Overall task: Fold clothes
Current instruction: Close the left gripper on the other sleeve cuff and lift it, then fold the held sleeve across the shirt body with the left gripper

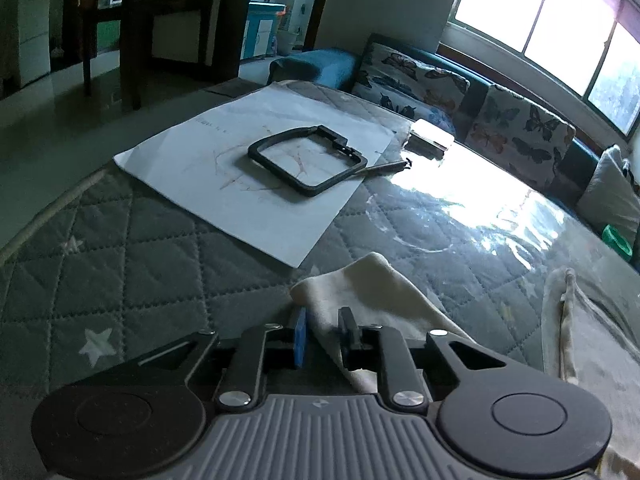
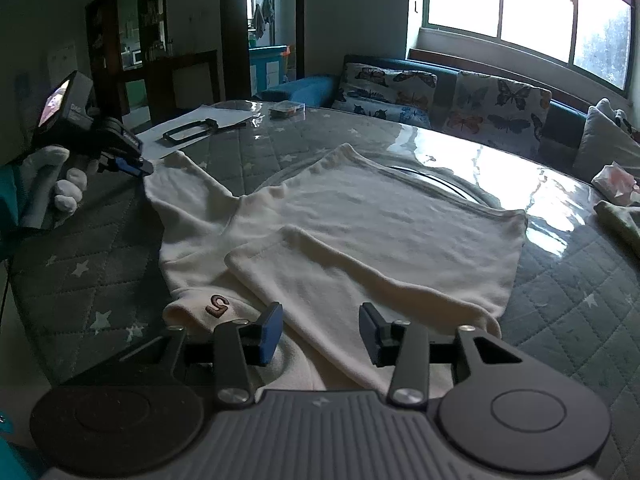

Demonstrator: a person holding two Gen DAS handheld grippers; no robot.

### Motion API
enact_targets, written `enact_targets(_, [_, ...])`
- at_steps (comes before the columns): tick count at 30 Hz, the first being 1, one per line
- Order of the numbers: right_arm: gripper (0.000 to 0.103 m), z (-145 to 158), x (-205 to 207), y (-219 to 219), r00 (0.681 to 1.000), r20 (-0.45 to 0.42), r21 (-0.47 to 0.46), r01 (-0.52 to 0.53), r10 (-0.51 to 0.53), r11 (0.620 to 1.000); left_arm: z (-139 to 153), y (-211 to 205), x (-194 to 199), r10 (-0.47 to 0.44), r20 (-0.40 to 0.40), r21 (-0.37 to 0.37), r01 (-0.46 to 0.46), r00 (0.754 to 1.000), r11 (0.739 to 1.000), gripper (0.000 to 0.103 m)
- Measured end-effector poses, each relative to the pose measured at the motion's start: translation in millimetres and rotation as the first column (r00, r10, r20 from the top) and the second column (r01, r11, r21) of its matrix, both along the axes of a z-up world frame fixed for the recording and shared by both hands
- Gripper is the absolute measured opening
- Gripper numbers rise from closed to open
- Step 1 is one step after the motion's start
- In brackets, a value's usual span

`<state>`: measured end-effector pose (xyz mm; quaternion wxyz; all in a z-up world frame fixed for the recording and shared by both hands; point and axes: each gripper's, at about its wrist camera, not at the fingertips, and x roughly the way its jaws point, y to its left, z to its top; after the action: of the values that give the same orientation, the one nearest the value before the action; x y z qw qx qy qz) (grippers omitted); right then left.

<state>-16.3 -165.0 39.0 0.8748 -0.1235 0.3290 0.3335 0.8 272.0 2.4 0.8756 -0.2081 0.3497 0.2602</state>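
Note:
A cream long-sleeved top point(image 2: 360, 216) lies flat on the quilted grey table cover point(image 2: 100, 264). One sleeve point(image 2: 320, 276) is folded across its body. My left gripper point(image 1: 324, 336) is shut on the cuff of the other sleeve point(image 1: 360, 284) and holds it out to the left. It also shows in the right wrist view point(image 2: 136, 166), held by a white-gloved hand. My right gripper point(image 2: 320, 332) is open and empty, just above the near hem beside an embroidered mark point(image 2: 218, 306).
A white paper sheet point(image 1: 256, 184) with a black square frame point(image 1: 308, 160) lies at the table's far left. A small box point(image 1: 430, 138) sits behind it. Butterfly cushions point(image 2: 492, 104) on a sofa line the far side. Other cloth point(image 2: 624, 216) lies at the right edge.

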Motion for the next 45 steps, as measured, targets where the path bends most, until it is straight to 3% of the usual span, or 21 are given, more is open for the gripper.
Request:
enact_targets(4, [0.043,1,-2,-2,1.000,0.005,0.002,0.004,-0.004,1.000,-1,-5,10,-0.005,-0.023,0.051,0.006,1.000,0.999,0.009])
enact_targets(15, [0.043,4,-11,-15,0.999,0.013,0.028,0.030,-0.030,0.999,10,-3,9,0.020,0.052,-0.014,-0.019,0.998,1.000,0.002])
enact_targets(20, [0.043,6,-10,-19,0.999,0.017,0.047,0.046,-0.047,0.998,41,-33,-2,-0.080,0.155,-0.005,0.082,0.985,0.997,0.002])
enact_targets(24, [0.043,8,-10,-23,0.998,0.021,0.066,0.061,-0.063,0.996,63,-73,-9,-0.199,0.213,-0.001,0.204,0.956,0.979,0.002])
enact_targets(29, [0.043,13,-10,-35,0.994,0.025,0.094,0.100,-0.102,0.991,83,-137,-19,-0.374,0.275,0.001,0.389,0.886,0.921,0.002])
enact_targets(35, [0.043,18,-12,-55,0.987,0.040,0.108,0.149,-0.154,0.983,83,-211,-26,-0.553,0.318,0.000,0.583,0.770,0.813,0.002])
enact_targets(40, [0.043,15,-10,-70,0.977,0.027,0.120,0.207,-0.211,0.971,58,-254,-22,-0.668,0.272,-0.053,0.703,0.693,0.709,0.003])
enact_targets(45, [0.043,12,-6,-76,0.973,-0.007,0.136,0.229,-0.230,0.964,33,-269,-23,-0.730,0.187,-0.097,0.752,0.657,0.652,0.008])
